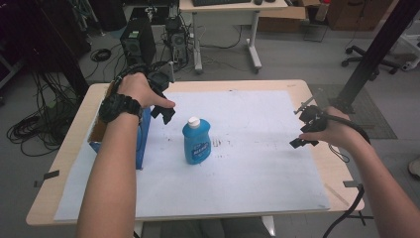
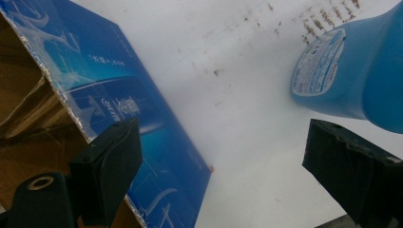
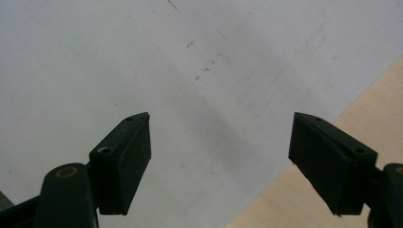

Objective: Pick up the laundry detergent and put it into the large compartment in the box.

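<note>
The blue bottle (image 1: 197, 143) stands upright on the white sheet (image 1: 257, 158) of the bench (image 1: 307, 87), long axis vertical, white cap (image 1: 194, 121) up. The left gripper (image 1: 166, 114) hovers just beside it, fingers wide with nothing between. The right gripper (image 1: 303, 140), well apart, fingers wide too, empty.

A big white sheet (image 1: 257, 163), speckled with small dark marks, is spread over a light wooden table (image 1: 319, 163). Past the far edge, a black computer tower (image 1: 137, 42) is parked on the floor among loose cables (image 1: 29, 131), and a desk leg (image 1: 253, 44) is seen nearby.
</note>
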Demonstrator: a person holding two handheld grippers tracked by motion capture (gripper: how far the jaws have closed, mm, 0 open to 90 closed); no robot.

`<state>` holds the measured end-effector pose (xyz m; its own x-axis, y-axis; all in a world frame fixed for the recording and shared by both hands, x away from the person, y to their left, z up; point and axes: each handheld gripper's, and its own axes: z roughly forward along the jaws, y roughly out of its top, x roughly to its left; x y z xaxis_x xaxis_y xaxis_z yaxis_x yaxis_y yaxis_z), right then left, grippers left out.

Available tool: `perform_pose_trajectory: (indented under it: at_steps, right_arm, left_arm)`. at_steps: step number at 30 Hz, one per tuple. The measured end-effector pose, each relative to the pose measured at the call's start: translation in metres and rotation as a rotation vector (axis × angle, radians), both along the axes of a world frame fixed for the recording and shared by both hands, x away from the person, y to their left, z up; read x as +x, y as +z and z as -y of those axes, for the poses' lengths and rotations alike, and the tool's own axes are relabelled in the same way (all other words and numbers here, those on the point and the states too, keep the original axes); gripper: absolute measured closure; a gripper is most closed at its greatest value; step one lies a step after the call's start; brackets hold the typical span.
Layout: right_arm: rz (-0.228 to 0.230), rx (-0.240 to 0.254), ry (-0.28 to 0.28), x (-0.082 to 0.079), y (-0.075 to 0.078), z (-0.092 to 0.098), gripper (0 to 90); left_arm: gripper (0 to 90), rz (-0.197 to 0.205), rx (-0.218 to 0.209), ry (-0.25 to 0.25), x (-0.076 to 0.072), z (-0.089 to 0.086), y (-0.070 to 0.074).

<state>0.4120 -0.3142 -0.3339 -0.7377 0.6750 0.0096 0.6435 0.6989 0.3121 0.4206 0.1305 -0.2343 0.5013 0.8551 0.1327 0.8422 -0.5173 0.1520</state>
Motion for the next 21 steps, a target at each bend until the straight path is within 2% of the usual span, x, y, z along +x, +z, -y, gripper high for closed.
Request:
perform_pose_trajectory:
  at_steps: [6,14,21]
  right_arm:
    - [0.003,0.002,0.002,-0.0022,0.002,0.0,22.4]
    - [0.013,0.004,0.008,-0.0041,0.0045,0.0,22.5]
    - [0.019,0.004,0.015,-0.0057,0.006,-0.0003,22.5]
  left_arm:
    - [13.1,0.0,-0.005,-0.003,0.002,0.0003,-0.0003]
    - [13.1,-0.003,0.01,-0.012,0.0043,0.0016,0.0009]
    - [13.2,0.008,0.011,-0.009,0.0024,0.0033,0.0025]
